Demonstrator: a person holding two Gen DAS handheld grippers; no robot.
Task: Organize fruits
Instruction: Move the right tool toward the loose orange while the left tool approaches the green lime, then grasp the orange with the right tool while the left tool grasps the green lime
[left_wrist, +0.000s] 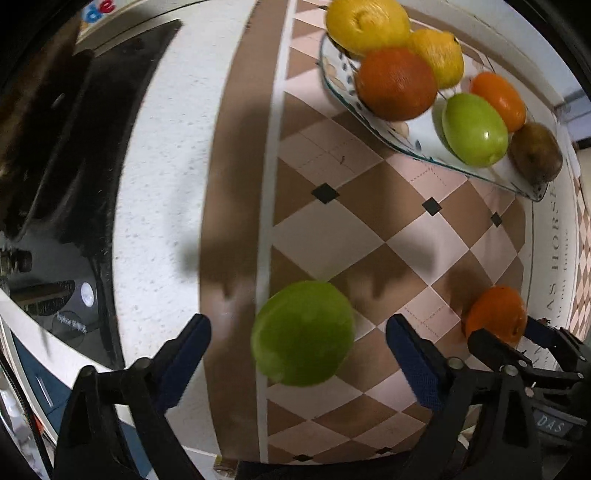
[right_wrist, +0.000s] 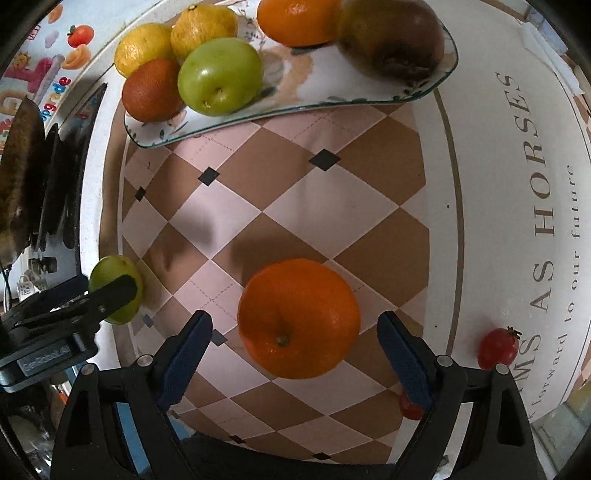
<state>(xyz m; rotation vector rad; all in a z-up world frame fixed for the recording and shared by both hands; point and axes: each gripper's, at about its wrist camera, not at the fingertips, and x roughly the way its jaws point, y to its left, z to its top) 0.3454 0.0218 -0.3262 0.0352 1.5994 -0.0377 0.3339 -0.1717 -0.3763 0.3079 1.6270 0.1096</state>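
Observation:
A green apple (left_wrist: 303, 334) lies on the checkered cloth between the open jaws of my left gripper (left_wrist: 299, 354); neither pad touches it. An orange (right_wrist: 298, 318) lies between the open jaws of my right gripper (right_wrist: 295, 354), also untouched. The same orange (left_wrist: 496, 314) and the right gripper show at the right of the left wrist view; the apple (right_wrist: 110, 275) and left gripper show at the left of the right wrist view. A long glass plate (right_wrist: 295, 92) at the far side holds two lemons (right_wrist: 173, 40), oranges, a green apple (right_wrist: 219, 75) and a brown fruit (right_wrist: 391, 40).
Two cherry tomatoes lie by my right gripper, one (right_wrist: 496, 348) on the white lettered border, one (right_wrist: 410, 408) half hidden behind the right finger. A dark stove area (left_wrist: 55, 166) borders the white counter (left_wrist: 159, 184) on the left. The checkered cloth (right_wrist: 295, 206) runs between grippers and plate.

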